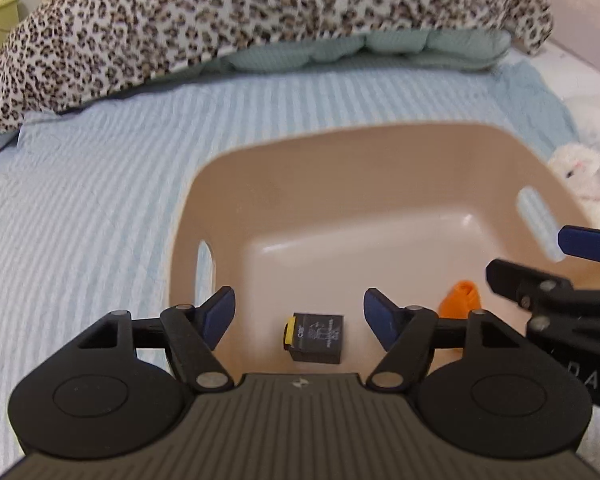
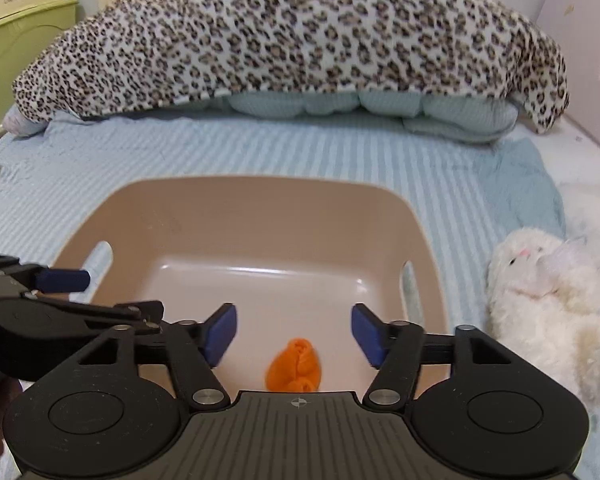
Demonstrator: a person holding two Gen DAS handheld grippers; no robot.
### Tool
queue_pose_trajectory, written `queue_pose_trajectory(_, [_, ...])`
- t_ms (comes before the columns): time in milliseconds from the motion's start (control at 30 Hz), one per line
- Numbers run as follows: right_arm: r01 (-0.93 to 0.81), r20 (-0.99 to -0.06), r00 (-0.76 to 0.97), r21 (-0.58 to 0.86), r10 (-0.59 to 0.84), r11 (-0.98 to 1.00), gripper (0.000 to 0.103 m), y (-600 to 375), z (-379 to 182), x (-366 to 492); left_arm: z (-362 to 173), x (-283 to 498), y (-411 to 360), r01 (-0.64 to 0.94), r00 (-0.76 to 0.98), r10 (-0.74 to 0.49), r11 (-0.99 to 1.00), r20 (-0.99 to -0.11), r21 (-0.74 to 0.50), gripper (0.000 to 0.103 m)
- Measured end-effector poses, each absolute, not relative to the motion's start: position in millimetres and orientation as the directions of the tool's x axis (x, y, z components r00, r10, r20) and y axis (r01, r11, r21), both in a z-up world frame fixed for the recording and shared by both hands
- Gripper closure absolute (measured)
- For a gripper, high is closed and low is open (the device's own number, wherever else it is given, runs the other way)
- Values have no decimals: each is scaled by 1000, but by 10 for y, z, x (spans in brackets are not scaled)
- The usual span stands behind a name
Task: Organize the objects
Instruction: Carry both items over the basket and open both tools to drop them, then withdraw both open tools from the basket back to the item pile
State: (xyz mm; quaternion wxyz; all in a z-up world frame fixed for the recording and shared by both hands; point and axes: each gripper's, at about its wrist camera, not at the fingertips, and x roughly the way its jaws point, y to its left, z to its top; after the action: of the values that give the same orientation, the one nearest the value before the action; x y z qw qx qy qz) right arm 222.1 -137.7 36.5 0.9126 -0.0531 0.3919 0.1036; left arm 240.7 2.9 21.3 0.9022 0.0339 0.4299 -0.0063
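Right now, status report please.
Both claws, left and right, open, empty. Black box and orange piece in tan basin. Nothing blocking.

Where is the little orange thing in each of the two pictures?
Left wrist view: the orange thing lies low on the right, in the tub, beside the black box.
Right wrist view: it lies at bottom centre, on the tub floor below the open blue fingers.
Shared landmark: the beige tub on the striped bed.
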Motion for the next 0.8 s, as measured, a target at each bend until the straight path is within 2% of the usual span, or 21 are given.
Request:
queue_pose_trajectory(67, [-236, -716, 682, -19, 152, 972, 25, -1410, 452, 2127, 307, 2328, 42, 44, 638, 20, 997, -769, 63, 26])
queue_pose_trajectory(133, [-243, -715, 680, -12, 162, 970, 24, -1452, 520, 2042, 373, 2241, 54, 51, 647, 20, 996, -762, 69, 23])
queue_pose_trajectory(467, [-232, -704, 688, 14, 174, 973, 8, -1651, 694, 1541, 449, 1753, 223, 33, 642, 29, 997, -766, 66, 23])
queue_pose_trajectory(633, [-238, -711, 685, -8, 162, 971, 6, -1676, 637, 1292, 360, 1506, 306, 25, 631, 11, 999, -776, 35, 23])
queue_pose_trajectory(800, [-247, -765, 624, 2, 161, 969, 5, -1688, 406, 1130, 169, 1312, 310, 53, 597, -3, 998, -802, 35, 23])
